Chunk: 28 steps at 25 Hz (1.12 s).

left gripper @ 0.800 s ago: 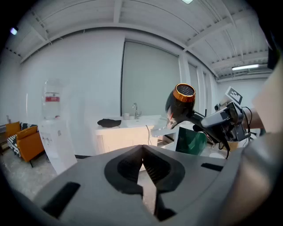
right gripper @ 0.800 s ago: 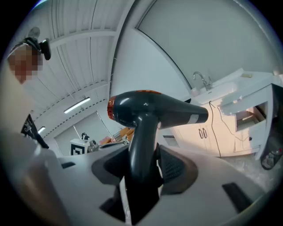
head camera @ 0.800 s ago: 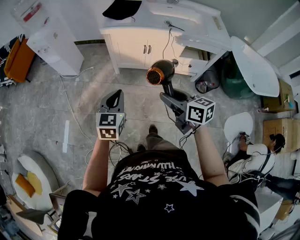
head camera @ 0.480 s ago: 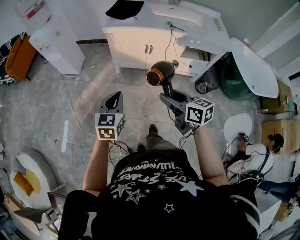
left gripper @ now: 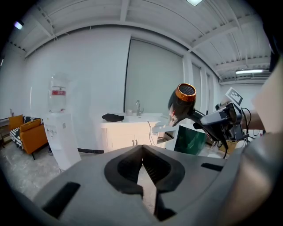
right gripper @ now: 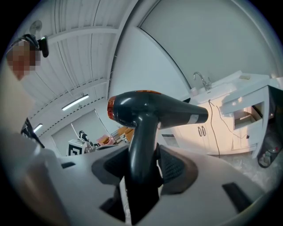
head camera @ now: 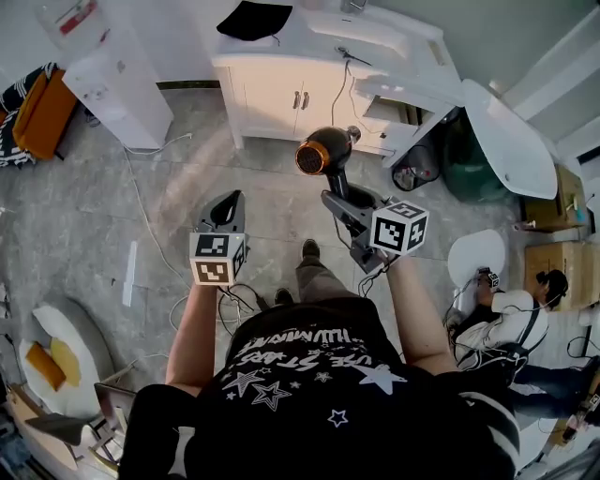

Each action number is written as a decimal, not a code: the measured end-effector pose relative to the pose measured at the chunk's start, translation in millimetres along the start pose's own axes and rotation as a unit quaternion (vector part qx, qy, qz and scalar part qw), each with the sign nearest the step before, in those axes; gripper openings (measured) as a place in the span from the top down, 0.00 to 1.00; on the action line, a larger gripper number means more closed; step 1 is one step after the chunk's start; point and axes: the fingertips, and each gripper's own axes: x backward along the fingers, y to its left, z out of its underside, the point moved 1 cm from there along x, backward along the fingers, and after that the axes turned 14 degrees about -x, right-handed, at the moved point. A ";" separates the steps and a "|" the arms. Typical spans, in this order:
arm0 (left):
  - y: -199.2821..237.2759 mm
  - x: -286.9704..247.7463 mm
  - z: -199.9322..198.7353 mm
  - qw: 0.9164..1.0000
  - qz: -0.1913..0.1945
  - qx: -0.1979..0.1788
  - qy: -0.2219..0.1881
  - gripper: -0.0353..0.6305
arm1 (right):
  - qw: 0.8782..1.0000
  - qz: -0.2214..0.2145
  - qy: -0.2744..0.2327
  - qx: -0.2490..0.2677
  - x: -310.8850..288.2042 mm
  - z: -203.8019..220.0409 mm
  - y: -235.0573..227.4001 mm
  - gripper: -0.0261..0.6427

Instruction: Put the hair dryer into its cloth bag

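The white counter (head camera: pixel 281 94) with cupboard doors and a tap stands against the wall, and everything else sits in front of it. The black hard-plastic hair dryer (head camera: pixel 328 155) with a copper-ringed end is held in the air in front of the counter, over the floor. Its barrel is on top and its copper end is turned away from the counter. It looks rigid and fairly top-heavy, since the bulky barrel sits above a slim, smooth handle. A grip low on the handle probably lets the head swing or twist, so a hold close under the barrel seems the safer spot. The glossy shell could also slip between hard pads. The right gripper (head camera: pixel 337 200) is clamped on that handle (right gripper: pixel 141 145), with its jaws spread wide around it and the pads pressing both sides. A dark, limp cloth item (head camera: pixel 255 19) lies on the counter top at its left end. It may be the cloth bag, though I cannot tell for sure. If it is, it will be soft and floppy, and its mouth will need pinching at the rim to hold it open. The left gripper (head camera: pixel 231 200) is closed tight on nothing and hangs in front of the counter's left side, well apart from the dryer.
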 end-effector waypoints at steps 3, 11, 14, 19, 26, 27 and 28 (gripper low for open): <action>-1.1 -2.0 -0.9 1.000 0.005 0.004 -0.005 0.93 | 1.000 0.008 0.002 0.011 -3.6 -0.6 -4.0 0.66; 2.6 -43.0 -8.9 1.000 0.013 0.002 0.000 0.93 | 0.999 0.015 0.024 0.042 -19.5 -17.7 -32.4 0.66; 4.1 -68.0 -16.4 1.000 0.016 0.000 0.004 0.93 | 0.998 0.014 0.030 0.047 -27.3 -32.4 -49.2 0.66; 16.6 -120.1 -35.5 1.000 0.015 -0.011 0.001 0.93 | 0.998 0.008 0.027 0.050 -47.7 -74.9 -83.6 0.66; 41.2 -191.6 -63.0 1.000 -0.002 -0.012 0.021 0.93 | 0.998 -0.001 0.036 0.049 -75.6 -148.2 -137.2 0.66; 44.5 -201.3 -66.9 1.000 -0.006 -0.011 0.022 0.93 | 0.998 -0.003 0.038 0.050 -79.7 -157.8 -144.6 0.66; 47.4 -210.9 -71.3 1.000 -0.010 -0.010 0.021 0.93 | 0.998 -0.005 0.040 0.050 -83.6 -167.1 -151.8 0.66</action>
